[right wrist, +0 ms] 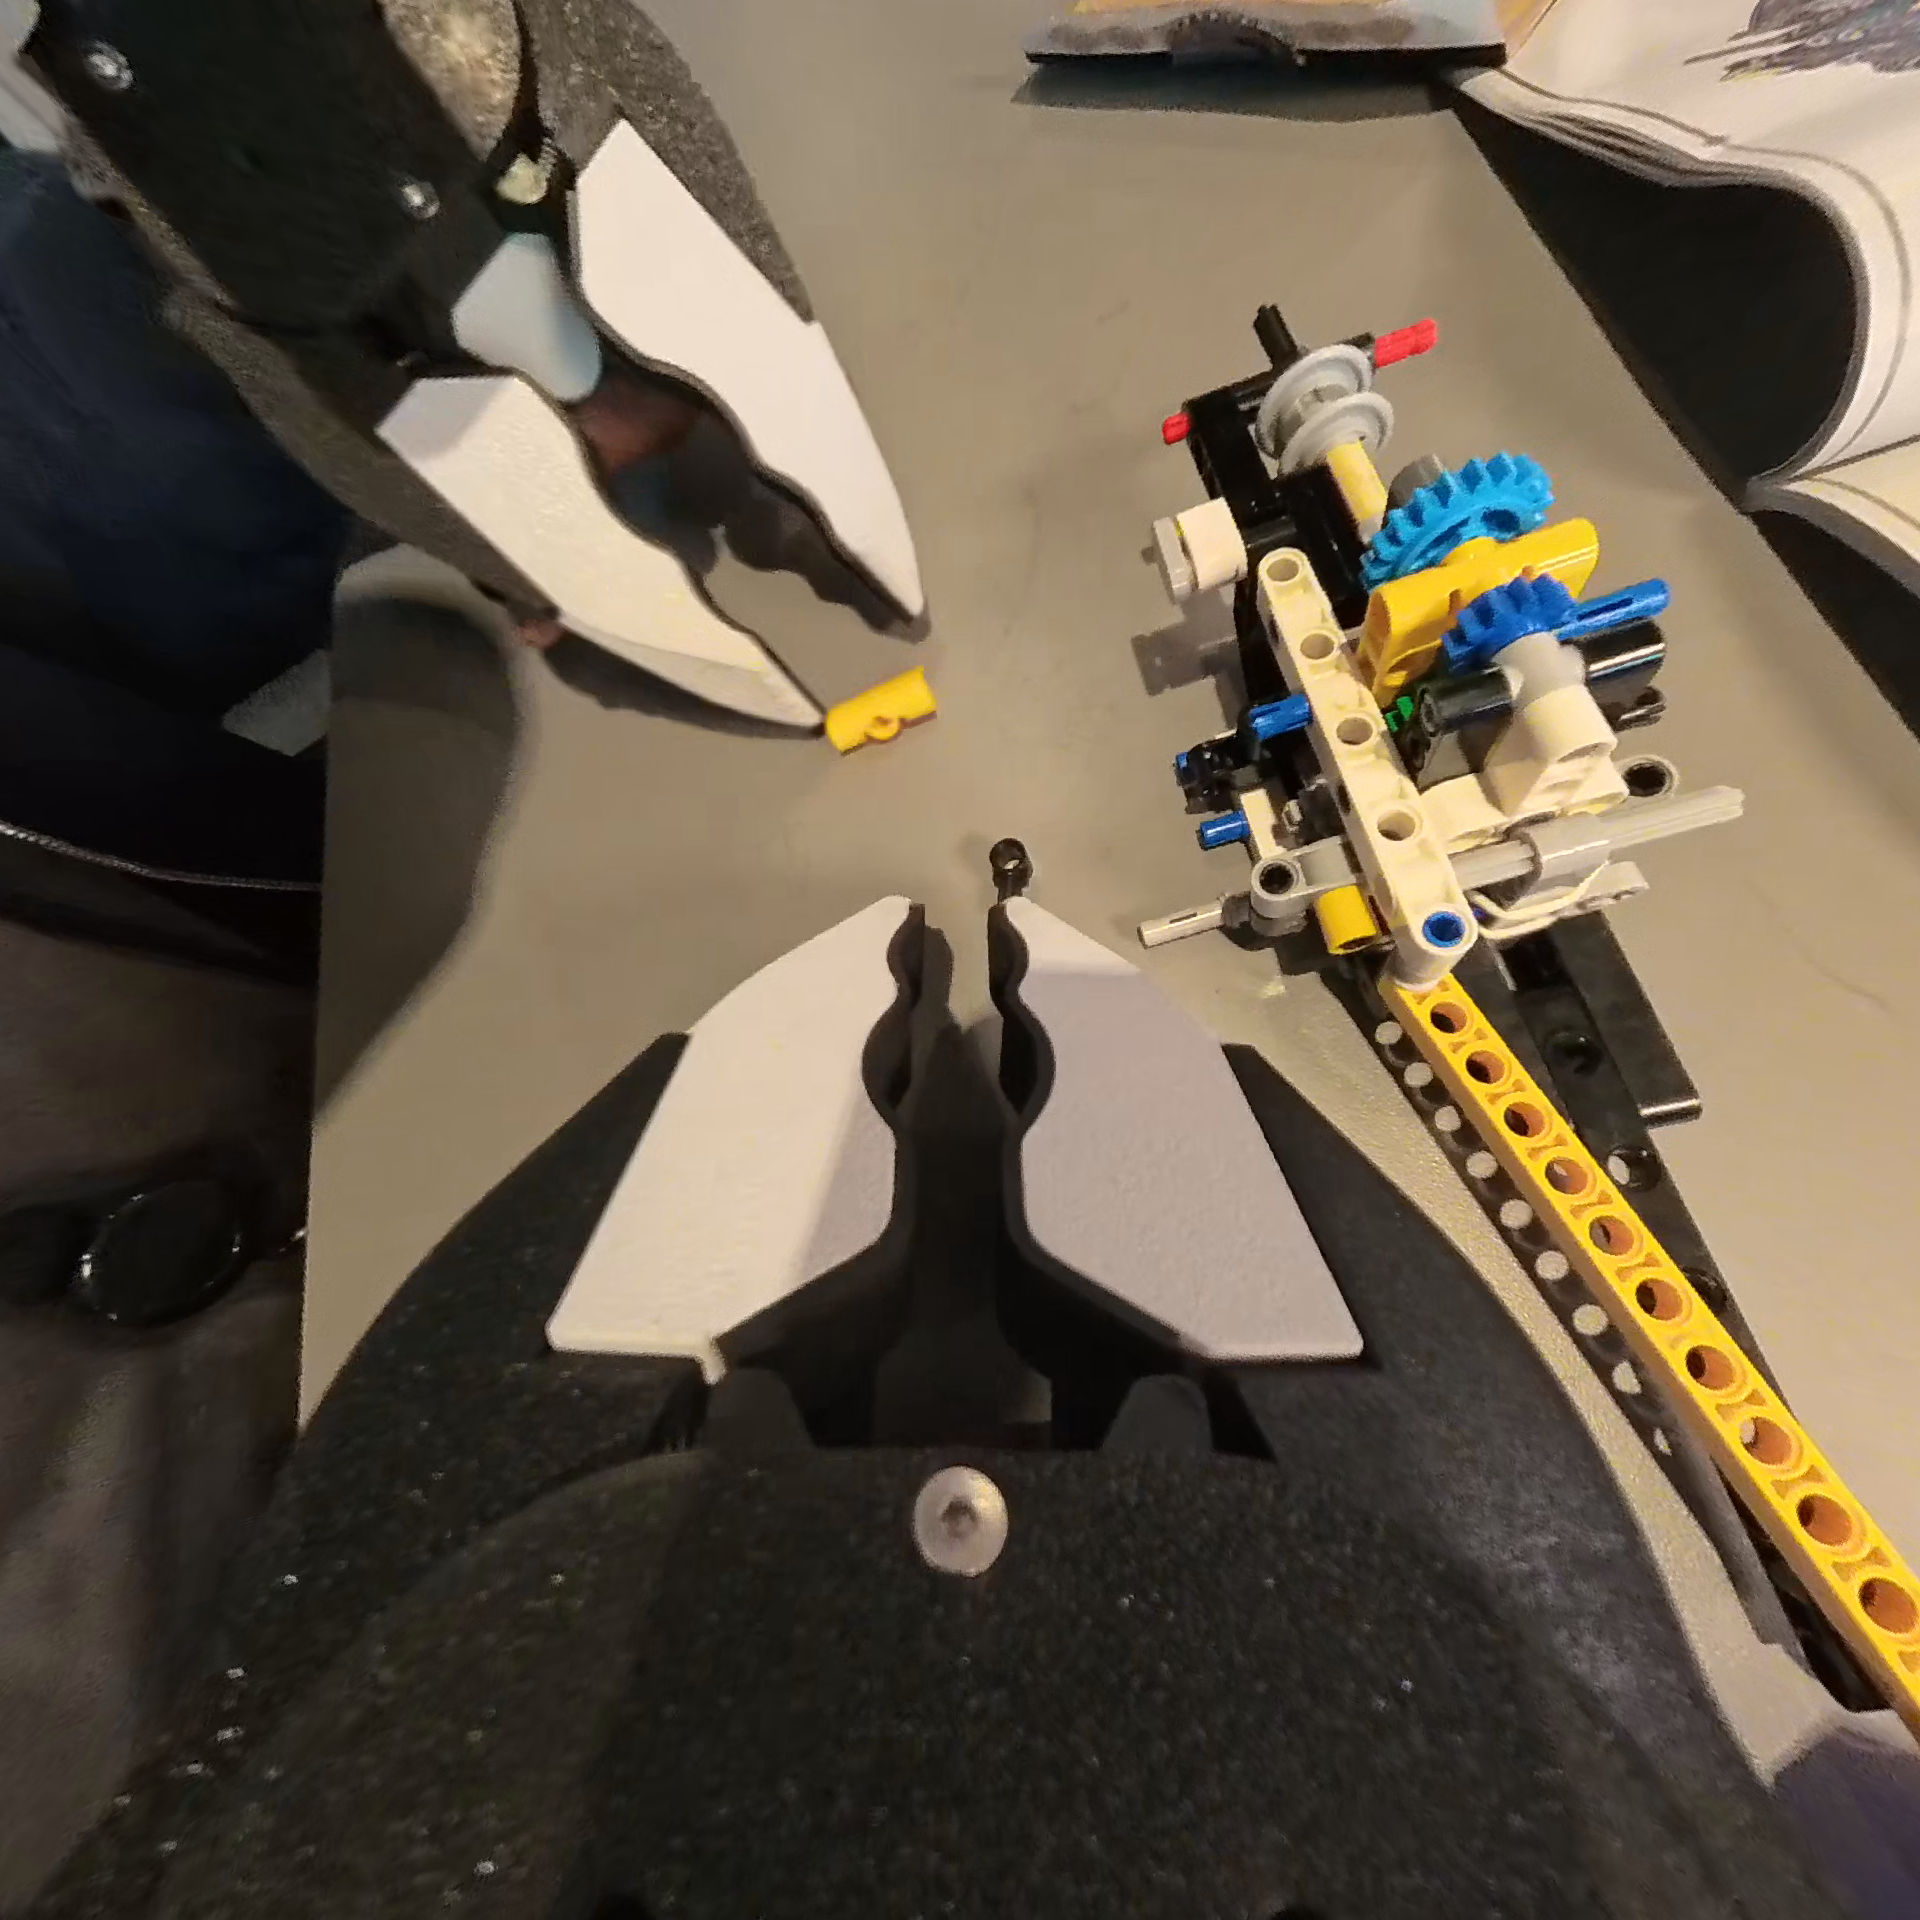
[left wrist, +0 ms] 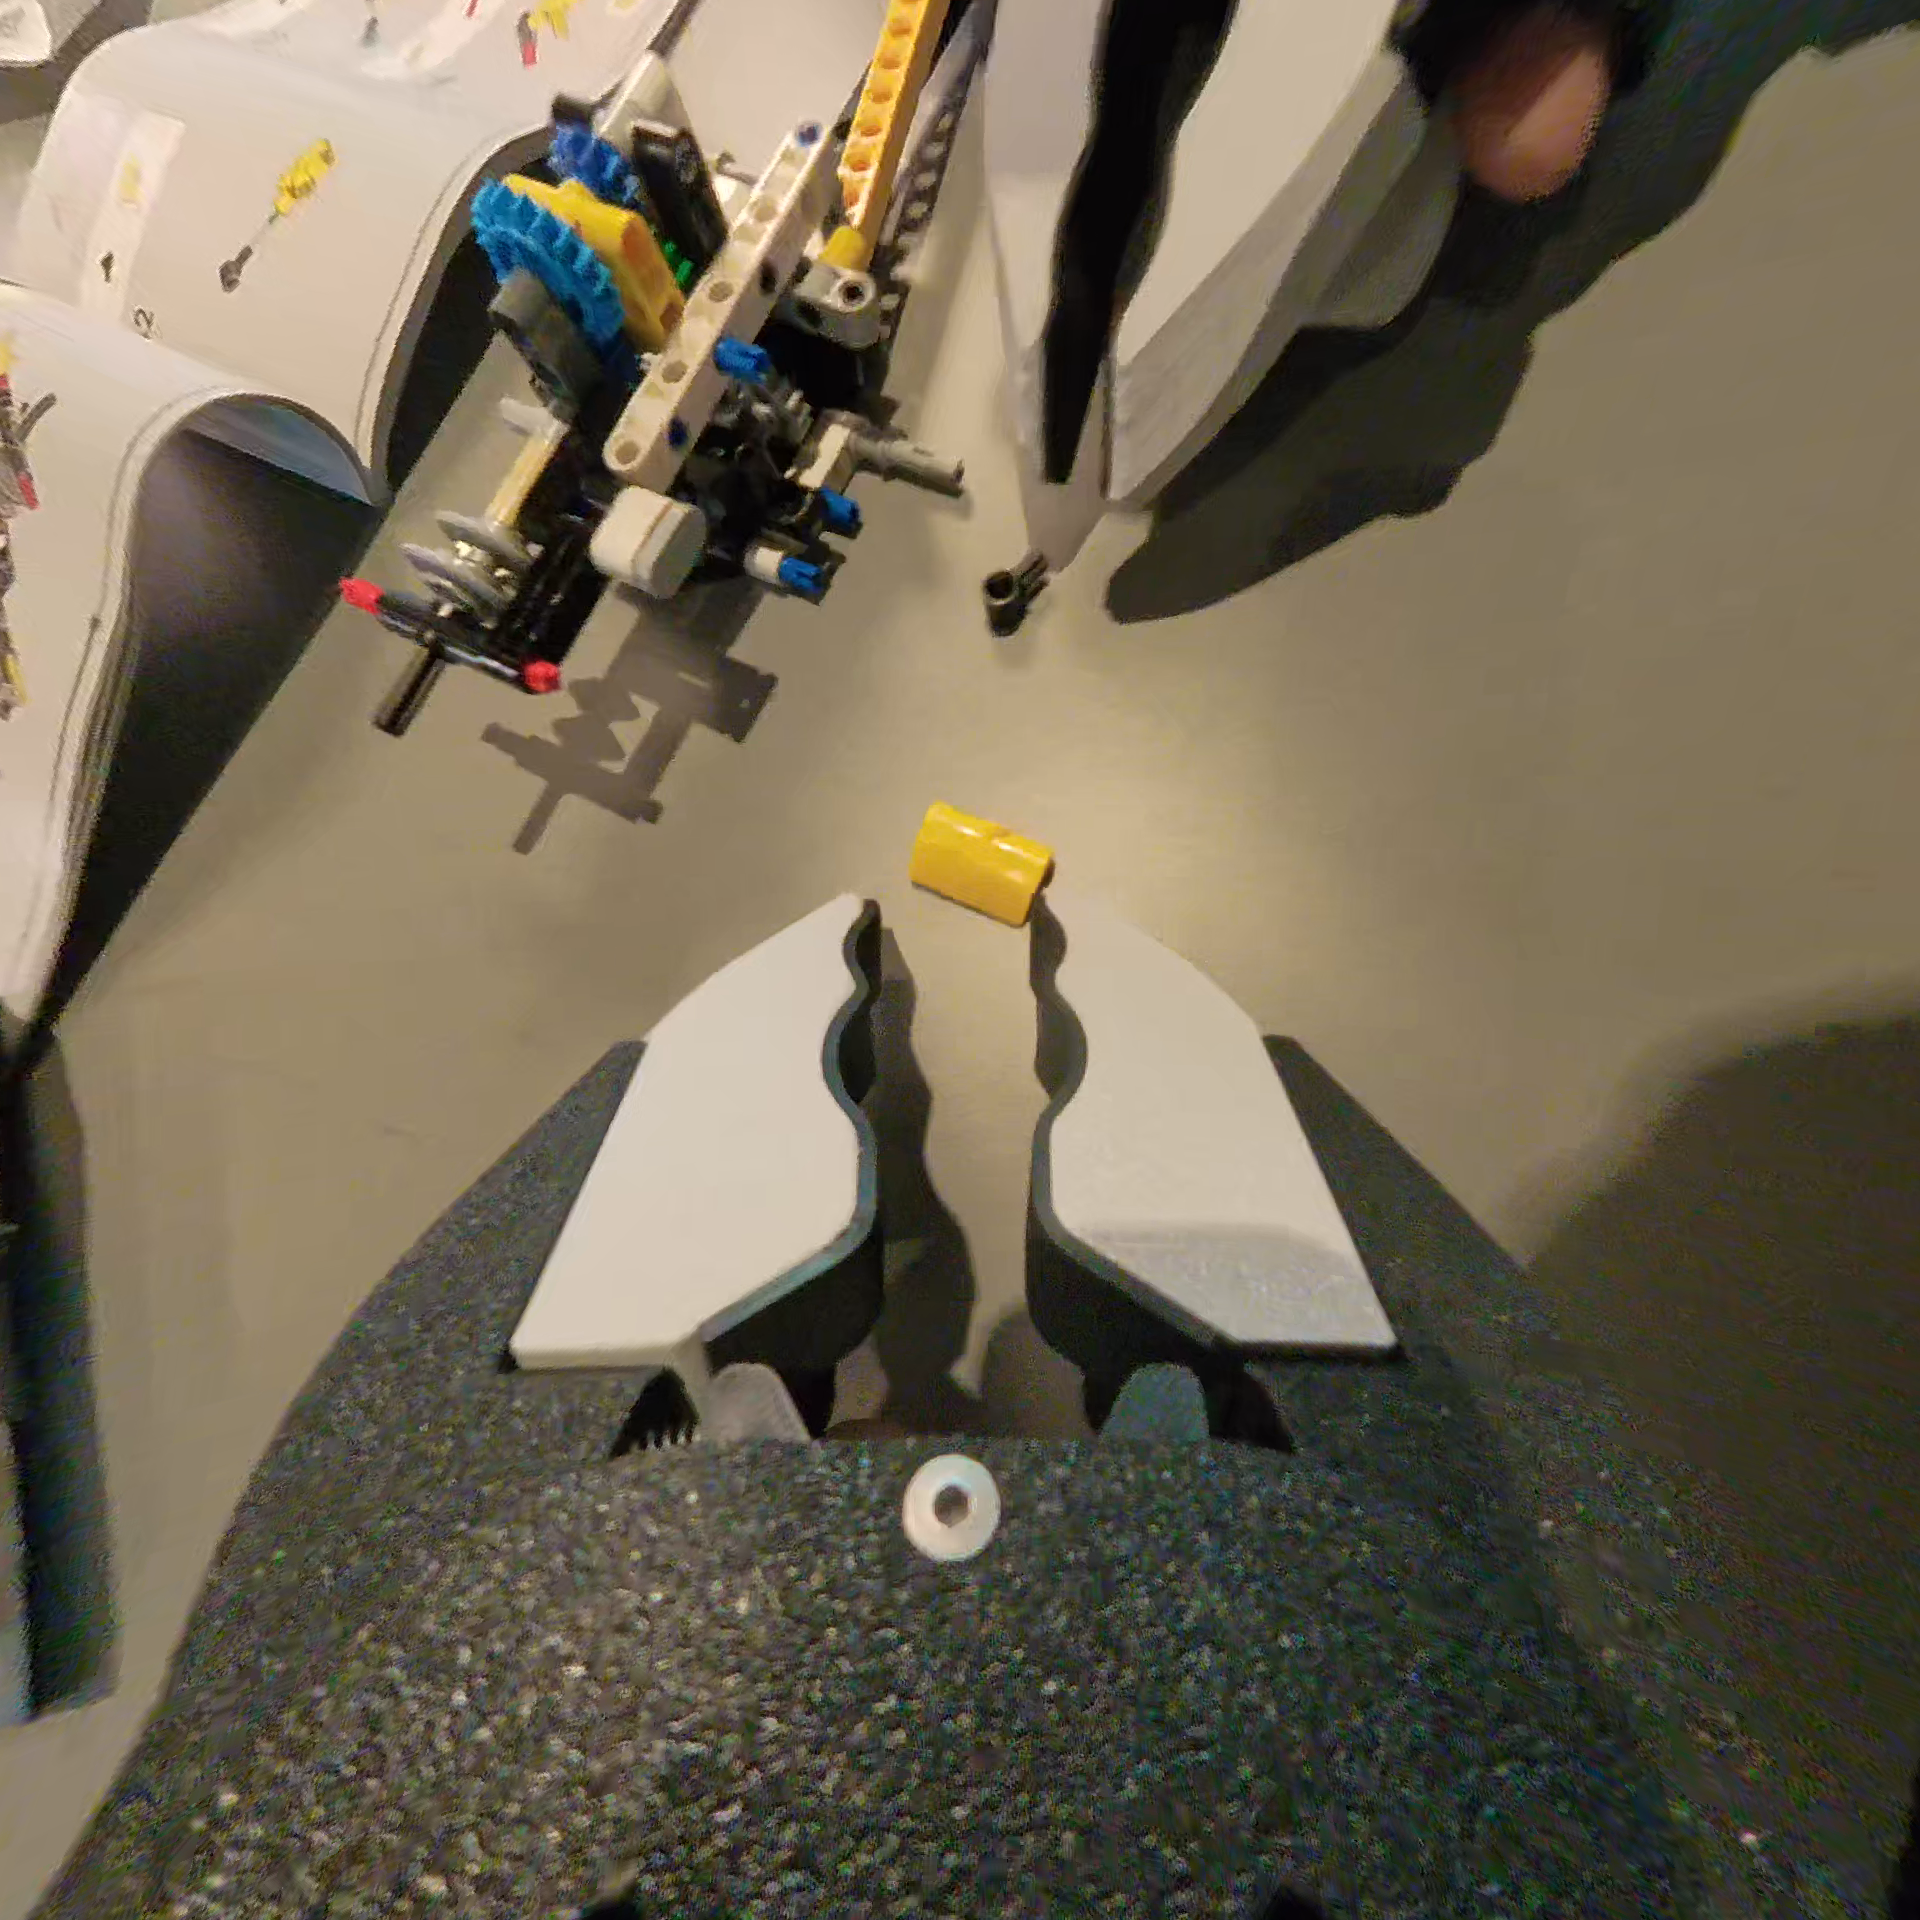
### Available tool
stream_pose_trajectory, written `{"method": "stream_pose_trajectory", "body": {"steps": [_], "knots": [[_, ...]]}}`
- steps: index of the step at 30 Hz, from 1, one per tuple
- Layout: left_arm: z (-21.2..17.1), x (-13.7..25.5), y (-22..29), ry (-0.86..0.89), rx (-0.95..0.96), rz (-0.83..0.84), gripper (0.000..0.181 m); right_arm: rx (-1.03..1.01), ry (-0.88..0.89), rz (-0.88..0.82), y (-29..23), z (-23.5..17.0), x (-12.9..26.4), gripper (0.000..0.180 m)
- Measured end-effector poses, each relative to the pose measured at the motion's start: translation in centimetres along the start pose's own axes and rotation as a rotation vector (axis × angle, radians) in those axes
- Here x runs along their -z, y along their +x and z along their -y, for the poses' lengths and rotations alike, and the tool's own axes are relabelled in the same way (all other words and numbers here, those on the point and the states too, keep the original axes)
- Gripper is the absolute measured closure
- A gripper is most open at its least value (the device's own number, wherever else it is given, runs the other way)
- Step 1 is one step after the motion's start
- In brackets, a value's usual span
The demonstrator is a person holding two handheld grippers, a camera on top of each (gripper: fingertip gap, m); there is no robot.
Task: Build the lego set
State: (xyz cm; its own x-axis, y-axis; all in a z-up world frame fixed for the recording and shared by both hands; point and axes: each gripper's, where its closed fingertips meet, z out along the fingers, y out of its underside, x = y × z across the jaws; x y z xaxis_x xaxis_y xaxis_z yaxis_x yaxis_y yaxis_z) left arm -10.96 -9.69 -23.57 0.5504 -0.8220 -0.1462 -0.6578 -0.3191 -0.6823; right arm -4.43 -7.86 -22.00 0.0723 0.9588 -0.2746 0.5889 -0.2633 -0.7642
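Note:
A small yellow connector [left wrist: 982,860] lies on the grey table just ahead of my left gripper [left wrist: 951,925], which is open and empty with its tips on either side behind the piece. In the right wrist view the connector [right wrist: 881,710] touches one tip of the left gripper [right wrist: 862,665]. My right gripper [right wrist: 958,916] is open by a narrow gap and empty. A small black pin [right wrist: 1008,868] lies just beyond its right fingertip and also shows in the left wrist view [left wrist: 1013,592]. The partly built lego model [right wrist: 1434,707] with blue gears and a long yellow beam [right wrist: 1610,1247] lies to the right.
An open instruction booklet [left wrist: 208,208] curls up beside the model and also shows in the right wrist view [right wrist: 1766,208]. The right gripper [left wrist: 1055,499] and a person's hand [left wrist: 1527,114] show at the top. Dark clothing [right wrist: 125,935] lies past the table's left edge. Left tips to right tips: about 8 cm.

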Motion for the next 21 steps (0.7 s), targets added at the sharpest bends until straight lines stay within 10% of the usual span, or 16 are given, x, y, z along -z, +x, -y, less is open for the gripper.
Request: {"method": "stream_pose_trajectory", "body": {"steps": [1,21], "knots": [[-0.2,-0.1,-0.7,-0.014,-0.010,0.017,0.154,-0.002,0.002,0.003,0.0,0.0,0.0,0.168],[1.4,2.4,-2.0,0.266,0.162,0.039,0.154,0.168,-0.111,-0.191,0.9,-0.5,-1.7,0.168]]}}
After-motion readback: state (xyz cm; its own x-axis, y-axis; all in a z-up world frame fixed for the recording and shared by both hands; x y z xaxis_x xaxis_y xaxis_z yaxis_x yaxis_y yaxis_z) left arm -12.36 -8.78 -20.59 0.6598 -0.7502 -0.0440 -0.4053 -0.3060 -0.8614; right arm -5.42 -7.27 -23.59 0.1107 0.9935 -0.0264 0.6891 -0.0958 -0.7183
